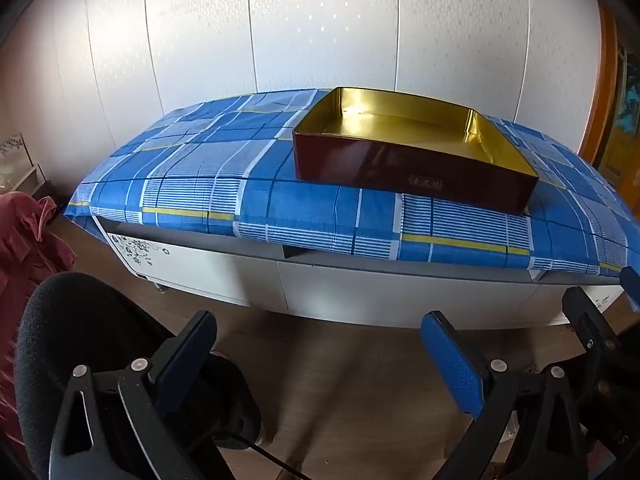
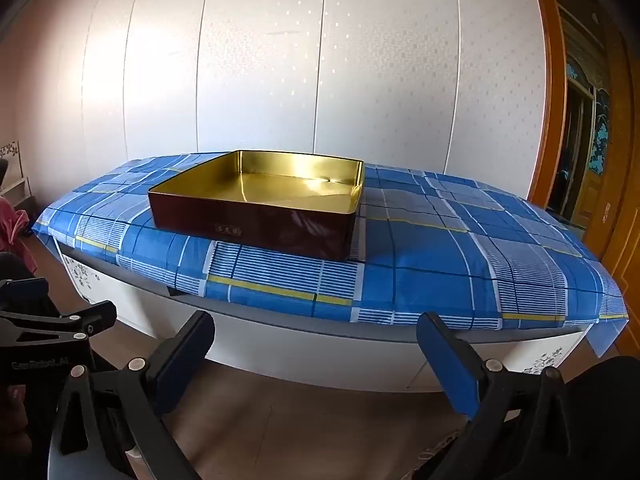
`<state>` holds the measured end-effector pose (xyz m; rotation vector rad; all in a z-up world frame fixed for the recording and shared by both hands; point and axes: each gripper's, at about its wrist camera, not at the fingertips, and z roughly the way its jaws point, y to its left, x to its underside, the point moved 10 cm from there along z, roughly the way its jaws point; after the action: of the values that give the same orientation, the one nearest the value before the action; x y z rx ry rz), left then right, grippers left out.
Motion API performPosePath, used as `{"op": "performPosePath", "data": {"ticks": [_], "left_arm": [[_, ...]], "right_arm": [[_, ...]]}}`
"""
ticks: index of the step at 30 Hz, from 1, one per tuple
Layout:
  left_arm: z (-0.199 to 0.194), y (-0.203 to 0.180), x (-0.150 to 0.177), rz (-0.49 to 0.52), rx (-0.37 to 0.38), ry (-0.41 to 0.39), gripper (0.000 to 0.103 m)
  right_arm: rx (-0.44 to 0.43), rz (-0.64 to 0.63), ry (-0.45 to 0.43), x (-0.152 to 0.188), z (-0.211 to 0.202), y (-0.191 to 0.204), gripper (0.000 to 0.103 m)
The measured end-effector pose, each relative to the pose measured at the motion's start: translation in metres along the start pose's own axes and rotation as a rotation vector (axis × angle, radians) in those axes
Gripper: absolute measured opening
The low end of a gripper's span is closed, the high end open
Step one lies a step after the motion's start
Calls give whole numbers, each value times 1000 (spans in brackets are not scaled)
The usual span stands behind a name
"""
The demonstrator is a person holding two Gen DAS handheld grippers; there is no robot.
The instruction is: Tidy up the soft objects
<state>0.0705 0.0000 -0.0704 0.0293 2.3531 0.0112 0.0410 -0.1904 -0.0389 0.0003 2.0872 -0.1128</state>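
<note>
A dark red tin box [image 1: 404, 168] with a gold inside stands open and empty on a blue plaid cloth [image 1: 208, 176] that covers a white cabinet. It shows in the right wrist view too [image 2: 256, 228], on the cloth [image 2: 460, 264]. My left gripper [image 1: 320, 340] is open and empty, held back from the cabinet above the floor. My right gripper [image 2: 316, 340] is open and empty, also short of the cabinet's front edge. No soft object shows on the cloth.
A black chair back [image 1: 80, 344] stands at the lower left of the left wrist view. Pink fabric [image 1: 24, 248] lies at the far left. A white panelled wall [image 2: 320, 60] is behind the cabinet; a wooden door frame [image 2: 556, 100] is at the right.
</note>
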Motion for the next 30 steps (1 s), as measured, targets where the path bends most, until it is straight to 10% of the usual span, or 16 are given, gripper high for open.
{"op": "performPosePath", "data": {"ticks": [30], "left_arm": [[-6, -6, -3, 36, -5, -30, 103]], "right_arm": [[37, 48, 50, 5, 8, -14, 103]]}}
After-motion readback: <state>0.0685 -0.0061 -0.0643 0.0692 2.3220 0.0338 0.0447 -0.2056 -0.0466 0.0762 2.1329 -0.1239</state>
